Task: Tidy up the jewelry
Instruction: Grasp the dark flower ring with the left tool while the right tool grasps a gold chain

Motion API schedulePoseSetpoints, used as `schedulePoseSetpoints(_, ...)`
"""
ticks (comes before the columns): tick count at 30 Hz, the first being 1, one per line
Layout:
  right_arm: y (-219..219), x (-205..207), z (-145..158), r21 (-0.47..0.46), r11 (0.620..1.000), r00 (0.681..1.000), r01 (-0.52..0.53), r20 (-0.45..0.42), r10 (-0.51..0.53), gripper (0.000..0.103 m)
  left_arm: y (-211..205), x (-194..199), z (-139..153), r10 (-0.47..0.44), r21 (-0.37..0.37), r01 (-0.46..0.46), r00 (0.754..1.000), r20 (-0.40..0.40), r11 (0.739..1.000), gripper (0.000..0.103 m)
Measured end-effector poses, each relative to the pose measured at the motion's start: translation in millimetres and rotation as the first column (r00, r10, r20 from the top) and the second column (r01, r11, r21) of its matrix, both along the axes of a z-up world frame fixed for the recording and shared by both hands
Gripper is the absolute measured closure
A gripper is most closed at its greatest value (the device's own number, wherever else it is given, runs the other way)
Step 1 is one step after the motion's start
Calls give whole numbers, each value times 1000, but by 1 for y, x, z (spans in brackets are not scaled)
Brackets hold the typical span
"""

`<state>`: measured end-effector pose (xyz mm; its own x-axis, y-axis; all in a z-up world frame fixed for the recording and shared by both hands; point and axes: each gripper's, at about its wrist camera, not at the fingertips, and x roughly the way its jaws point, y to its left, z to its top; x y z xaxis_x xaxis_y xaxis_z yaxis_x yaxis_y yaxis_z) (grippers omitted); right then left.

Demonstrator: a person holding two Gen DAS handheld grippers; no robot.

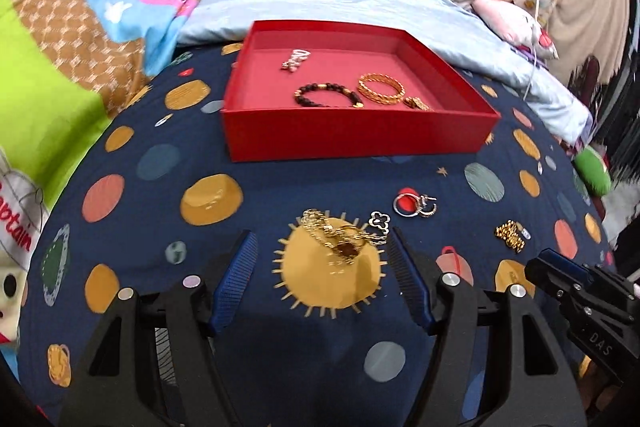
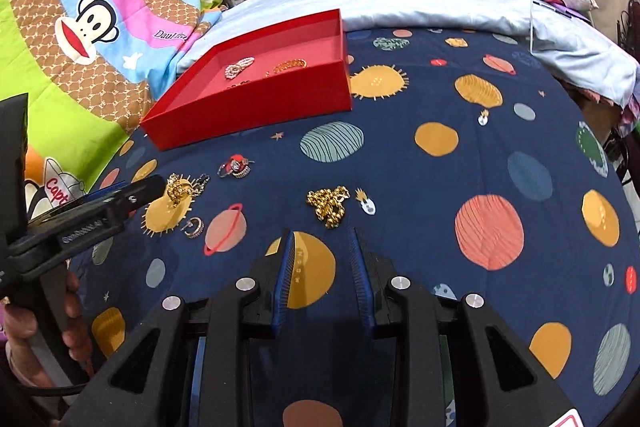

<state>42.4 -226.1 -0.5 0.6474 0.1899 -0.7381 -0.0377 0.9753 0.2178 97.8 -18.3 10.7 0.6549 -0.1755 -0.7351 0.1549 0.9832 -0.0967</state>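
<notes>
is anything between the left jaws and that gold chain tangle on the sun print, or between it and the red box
Nothing visible. The left gripper stands open with the gold chain tangle directly ahead on bare bedspread. Between the tangle and the red box lies only printed fabric; the hoop earrings sit off to the right.

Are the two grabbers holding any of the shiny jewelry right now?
No, both are empty. The left gripper has open jaws around a tangled gold chain lying on the blue planet-print bedsheet. The right gripper sits just short of a chunky gold chain.
</notes>
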Motion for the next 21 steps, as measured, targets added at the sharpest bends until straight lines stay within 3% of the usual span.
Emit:
schedulePoseSetpoints(9, -6, 2, -5, 38, 999, 1000, 13, -14, -13, 75, -11, 6, -13, -50, 2, 50, 998, -36, 999, 76)
schedulePoseSetpoints(11, -5, 3, -5, 41, 999, 1000, 14, -17, -13, 75, -11, 5, -13, -51, -5, 50, 998, -35, 999, 89)
schedulePoseSetpoints(21, -5, 4, -5, 51, 999, 1000, 15, -15, -15, 75, -4, -14, -5, -87, -72, 86, 996, -23, 994, 89)
